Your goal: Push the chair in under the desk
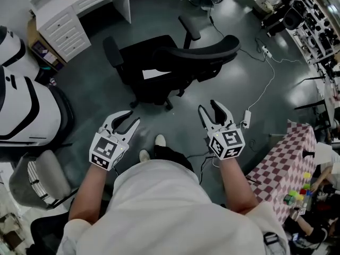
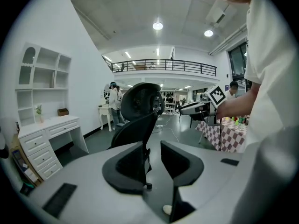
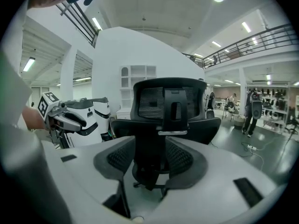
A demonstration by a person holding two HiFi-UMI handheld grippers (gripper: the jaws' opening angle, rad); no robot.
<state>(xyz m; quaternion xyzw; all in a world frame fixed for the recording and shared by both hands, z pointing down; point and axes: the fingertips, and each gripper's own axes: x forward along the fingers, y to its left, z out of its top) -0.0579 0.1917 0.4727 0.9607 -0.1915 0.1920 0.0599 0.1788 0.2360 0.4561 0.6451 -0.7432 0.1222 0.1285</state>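
Note:
A black mesh-backed office chair [image 1: 170,62] stands on the grey floor, out from the white desk [image 1: 79,9] at the top left, its backrest toward me. My left gripper [image 1: 129,120] and right gripper [image 1: 210,110] hover short of the backrest, both open with nothing between the jaws. In the left gripper view the chair [image 2: 140,111] shows side-on beyond the left gripper [image 2: 154,160], with the desk [image 2: 46,129] at the left. Seen along the right gripper [image 3: 150,160], the chair's back [image 3: 170,106] is dead ahead and apart from the pads.
A white and black machine [image 1: 21,105] stands at the left, a grey chair [image 1: 45,179] below it. A red checkered table [image 1: 287,163] with small blocks is at the right. A white cable [image 1: 263,89] runs across the floor right of the chair.

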